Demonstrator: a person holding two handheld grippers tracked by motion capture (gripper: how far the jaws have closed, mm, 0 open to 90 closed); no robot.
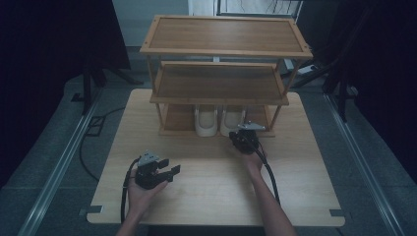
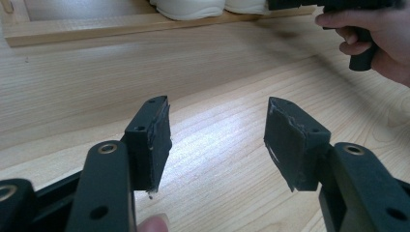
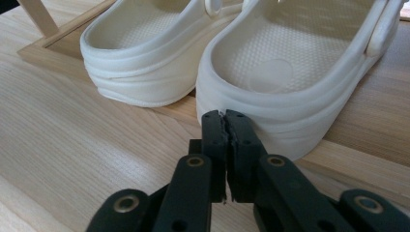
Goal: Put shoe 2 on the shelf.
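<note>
Clogs: pair of cream clogs (image 3: 270, 72) side by side on the bottom shelf of a wooden rack (image 1: 221, 49), heels facing the person.
Right tongs (image 3: 225, 116): pads pressed together with nothing between them, tips just at the heel of the nearer clog.
Left tongs (image 2: 217, 140): jaws wide apart, empty, held over the bare surface (image 1: 206, 196) well away from the rack.
Surface: pale wood-grain board carrying the three-tier rack at its far edge.
Room: dim, grey floor, dark curtains either side.
</note>
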